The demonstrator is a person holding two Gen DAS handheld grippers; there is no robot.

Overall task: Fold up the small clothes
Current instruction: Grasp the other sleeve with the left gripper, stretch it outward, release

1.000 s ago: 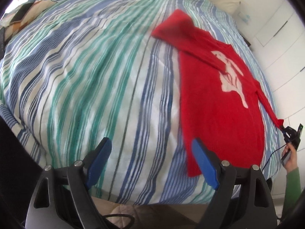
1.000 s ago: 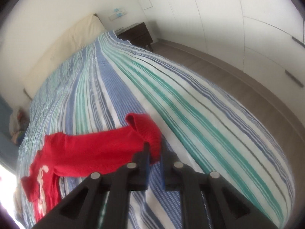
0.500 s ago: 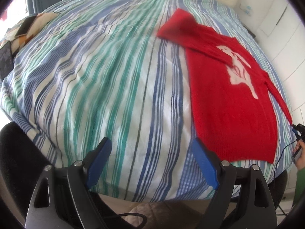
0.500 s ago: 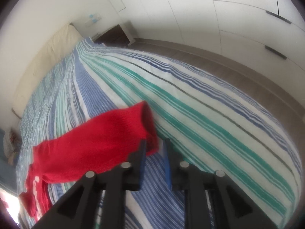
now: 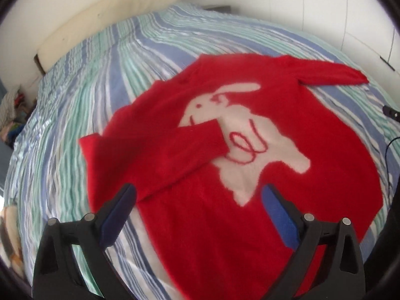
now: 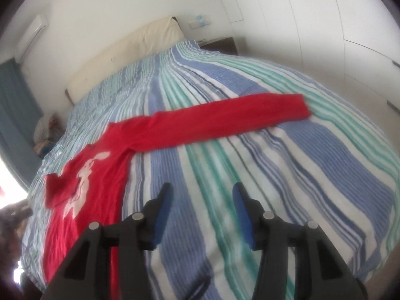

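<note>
A small red sweater (image 5: 250,137) with a white rabbit on its front lies flat on the striped bedspread (image 5: 105,80). Its left sleeve (image 5: 160,155) is folded across the chest; its right sleeve (image 6: 225,122) stretches out straight over the bedspread (image 6: 287,175). My left gripper (image 5: 198,198) hovers over the sweater's lower half, jaws opening wide, nothing between them. My right gripper (image 6: 202,195) hangs over bare bedspread short of the stretched sleeve, jaws opening and empty. The sweater's body (image 6: 82,187) lies to its left.
A cream headboard cushion (image 6: 130,50) runs along the far end of the bed. White wardrobe doors (image 6: 337,20) stand on the right, with a dark nightstand (image 6: 222,43) beside the bed. A black cable (image 5: 390,145) trails at the right bed edge.
The right gripper let go of the sleeve cuff and drew back; the sleeve now lies flat. The left gripper swung over the sweater and rolled, with one sleeve now folded across the chest.
</note>
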